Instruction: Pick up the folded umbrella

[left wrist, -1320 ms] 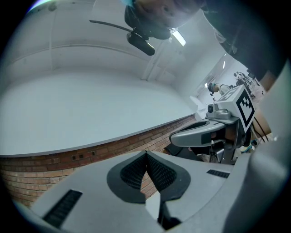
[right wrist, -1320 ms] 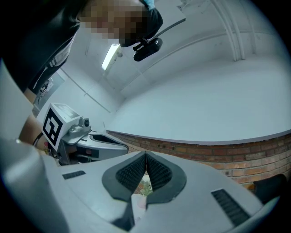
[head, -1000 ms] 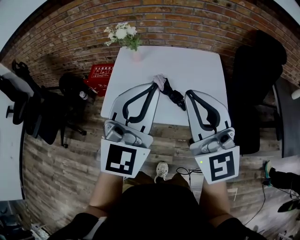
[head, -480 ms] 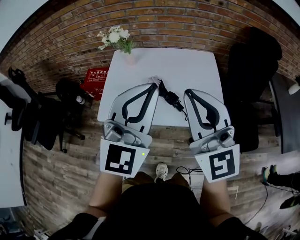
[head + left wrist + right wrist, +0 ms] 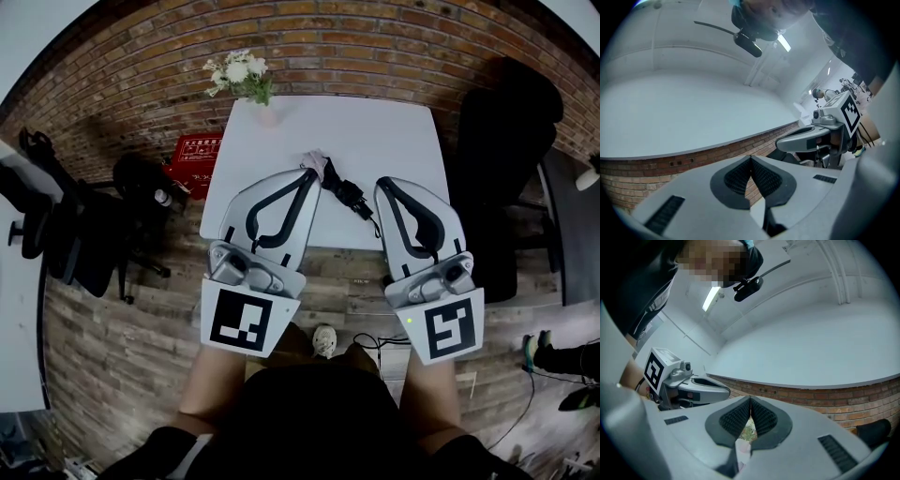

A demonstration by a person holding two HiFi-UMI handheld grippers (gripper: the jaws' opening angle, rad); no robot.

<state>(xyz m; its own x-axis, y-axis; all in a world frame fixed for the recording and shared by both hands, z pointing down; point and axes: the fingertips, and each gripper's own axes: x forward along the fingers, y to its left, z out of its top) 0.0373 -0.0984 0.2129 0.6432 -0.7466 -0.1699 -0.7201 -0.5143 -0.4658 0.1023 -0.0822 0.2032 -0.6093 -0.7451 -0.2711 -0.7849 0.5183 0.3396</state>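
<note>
The left gripper [image 5: 307, 172] has its jaws pressed together. In its own view the ribbed black pads [image 5: 738, 177] meet at the tip with nothing between them, and only a brick wall [image 5: 656, 176] and pale ceiling lie beyond. The right gripper [image 5: 383, 184] is closed and empty too: its pads [image 5: 764, 416] touch at the tip, and a blur of flowers shows through the narrow slit lower down. Both grippers are smooth light-grey plastic shells with black loop-shaped insets along the jaws, and each ends in a white marker cube [image 5: 246, 321] printed with a black square pattern. They sit side by side in the middle of the head view, tips leaning slightly toward each other over the near edge of the white surface [image 5: 375, 131] and tilted a little upward. The folded umbrella [image 5: 345, 193] lies on that surface between the two tips. It is a short black bundle of creased fabric set diagonally, with a pale pink end at its upper left just beside the left gripper's tip and a thin strap trailing to the lower right. Neither gripper grips it, and the head view does not show whether the left tip touches it. A vase of white flowers [image 5: 240, 71] stands at the surface's upper left corner. Bare forearms [image 5: 211, 384] rise from the bottom of the frame to the cubes.
</note>
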